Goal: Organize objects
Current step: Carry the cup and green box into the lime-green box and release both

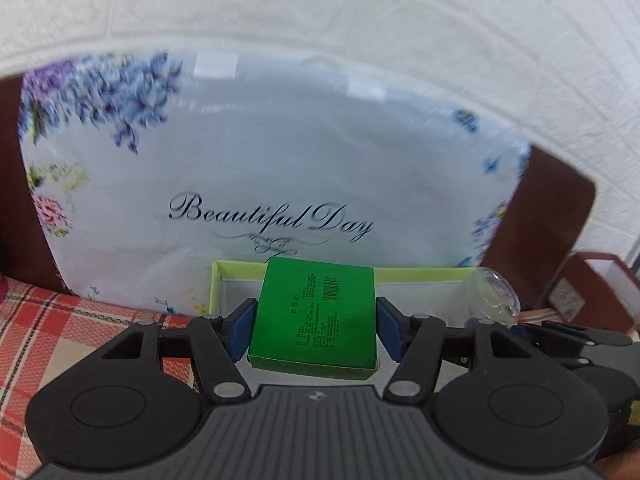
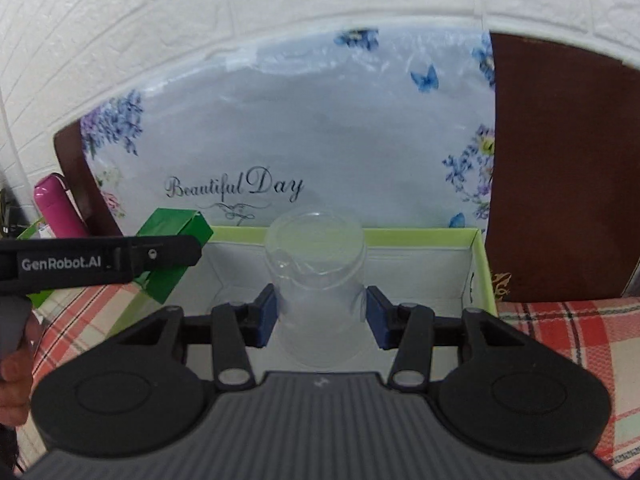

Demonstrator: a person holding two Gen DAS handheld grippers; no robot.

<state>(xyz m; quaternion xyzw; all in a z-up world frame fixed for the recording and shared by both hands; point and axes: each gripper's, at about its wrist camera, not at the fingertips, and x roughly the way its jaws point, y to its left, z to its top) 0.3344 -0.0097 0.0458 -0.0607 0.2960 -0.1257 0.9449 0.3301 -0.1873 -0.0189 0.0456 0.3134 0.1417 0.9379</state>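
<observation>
Both jaws are gripping loads over the lime-rimmed tray (image 2: 478, 264): left gripper (image 1: 316, 326) clamping green box (image 1: 316, 312), right gripper (image 2: 320, 316) pinching clear cup (image 2: 318, 280) at frame centre; lowering each level, spaced apart, should avoid collision.

Green box (image 1: 316, 320) print too small, tray (image 2: 478, 264) floor partly hidden, flowers (image 1: 100, 92) blurred

green box (image 1: 316, 320) – printed face up, pinched at tray's (image 2: 478, 272) left edge; clear cup (image 2: 316, 280) – lying sideways, held over tray.
</observation>
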